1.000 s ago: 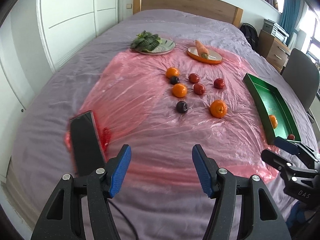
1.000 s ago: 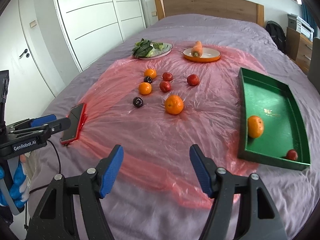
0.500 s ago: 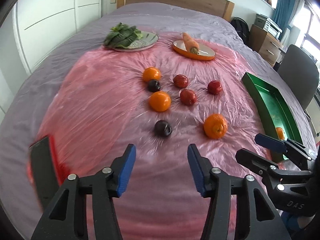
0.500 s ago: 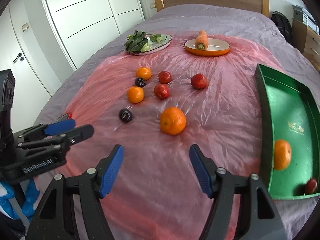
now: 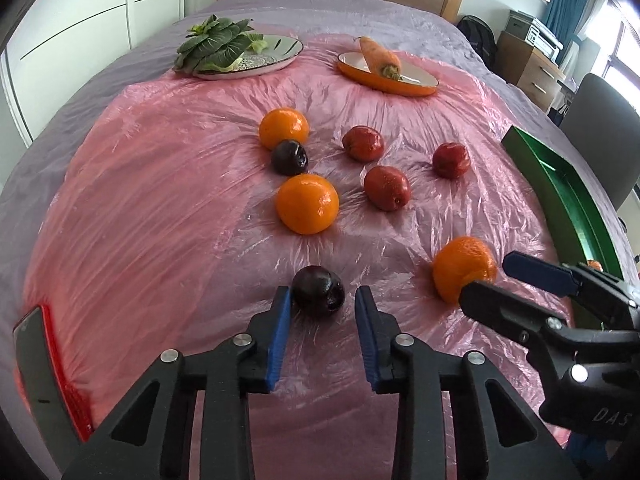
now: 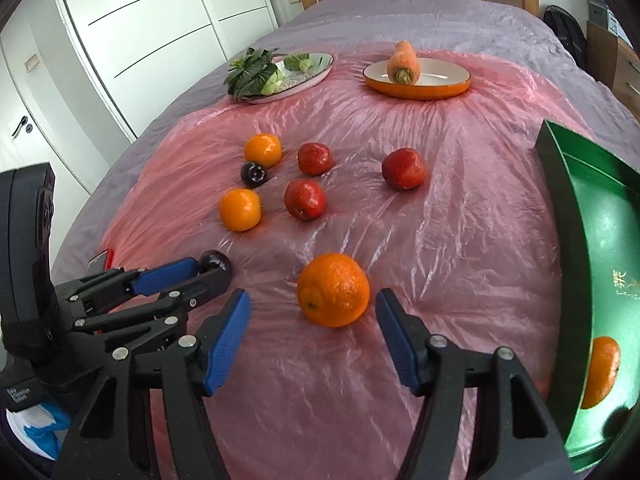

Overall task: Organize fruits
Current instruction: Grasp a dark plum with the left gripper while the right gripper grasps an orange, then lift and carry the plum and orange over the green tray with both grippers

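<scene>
Nearest the green tray (image 6: 560,200), on the pink plastic sheet (image 5: 160,200): large orange (image 6: 333,290), firm, rind dimpled, best taken across its widest part. Right hand-held gripper (image 6: 312,322) wide open around it, not touching. Farther from the tray: dark plum (image 5: 318,291), smooth, easily bruised. Left hand-held gripper (image 5: 322,306) just narrowed around it, one pad touching, not yet clamped.

Four oranges (image 6: 333,289), three red fruits (image 6: 305,199), two plums (image 5: 318,290).

Bare pink sheet (image 6: 460,240) spans the frame's right-centre up to the green tray (image 6: 560,208); fruit (image 6: 305,199) crowds the upper left.
</scene>
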Demonstrator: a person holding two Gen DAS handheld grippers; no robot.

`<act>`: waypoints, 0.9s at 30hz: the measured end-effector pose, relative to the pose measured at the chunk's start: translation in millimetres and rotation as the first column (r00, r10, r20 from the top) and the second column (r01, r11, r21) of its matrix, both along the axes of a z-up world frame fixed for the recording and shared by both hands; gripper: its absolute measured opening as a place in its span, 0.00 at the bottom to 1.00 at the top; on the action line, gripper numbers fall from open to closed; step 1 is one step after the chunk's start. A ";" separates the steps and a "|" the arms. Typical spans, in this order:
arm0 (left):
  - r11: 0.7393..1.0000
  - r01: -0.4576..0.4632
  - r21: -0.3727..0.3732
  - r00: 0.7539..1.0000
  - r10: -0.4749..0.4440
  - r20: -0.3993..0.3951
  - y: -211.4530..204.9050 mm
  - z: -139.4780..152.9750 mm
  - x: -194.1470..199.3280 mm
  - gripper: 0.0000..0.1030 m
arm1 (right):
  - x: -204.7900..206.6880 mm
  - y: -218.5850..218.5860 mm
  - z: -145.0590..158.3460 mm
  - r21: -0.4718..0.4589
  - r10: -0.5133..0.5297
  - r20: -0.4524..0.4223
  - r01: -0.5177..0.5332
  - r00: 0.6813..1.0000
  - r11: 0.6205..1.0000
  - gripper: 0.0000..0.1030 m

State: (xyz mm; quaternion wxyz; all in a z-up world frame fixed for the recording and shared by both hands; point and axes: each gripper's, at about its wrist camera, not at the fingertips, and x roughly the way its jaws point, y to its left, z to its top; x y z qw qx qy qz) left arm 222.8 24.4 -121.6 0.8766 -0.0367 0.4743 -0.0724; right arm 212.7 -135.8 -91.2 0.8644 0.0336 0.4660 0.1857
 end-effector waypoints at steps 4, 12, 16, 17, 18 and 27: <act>1.000 -0.002 -0.007 1.000 0.002 -0.004 2.5 -3.8 2.3 0.24 | 5.7 1.0 -6.1 -0.005 0.000 -0.009 -0.001 1.000 1.000 1.00; 1.000 0.000 -0.020 1.000 0.000 -0.003 4.4 -7.3 4.1 0.23 | 12.3 6.5 -20.9 -0.033 -0.002 -0.034 0.001 0.999 0.999 0.96; 1.000 0.000 -0.012 1.000 0.000 0.001 3.2 -9.5 4.6 0.22 | 13.3 6.7 -26.7 -0.054 -0.007 -0.042 0.005 0.999 0.999 0.78; 1.000 0.001 -0.008 1.000 -0.001 0.003 2.7 -9.8 4.4 0.22 | 13.7 6.6 -27.7 -0.058 -0.009 -0.042 0.006 0.999 0.998 0.76; 1.000 0.001 -0.004 1.000 -0.001 0.005 2.1 -10.4 4.2 0.22 | 13.9 6.5 -28.2 -0.058 -0.008 -0.041 0.006 0.999 0.998 0.76; 1.000 -0.003 -0.006 1.000 0.003 0.019 2.5 -11.0 2.0 0.21 | 14.4 5.1 -33.3 -0.049 -0.001 -0.042 -0.001 0.999 0.999 0.75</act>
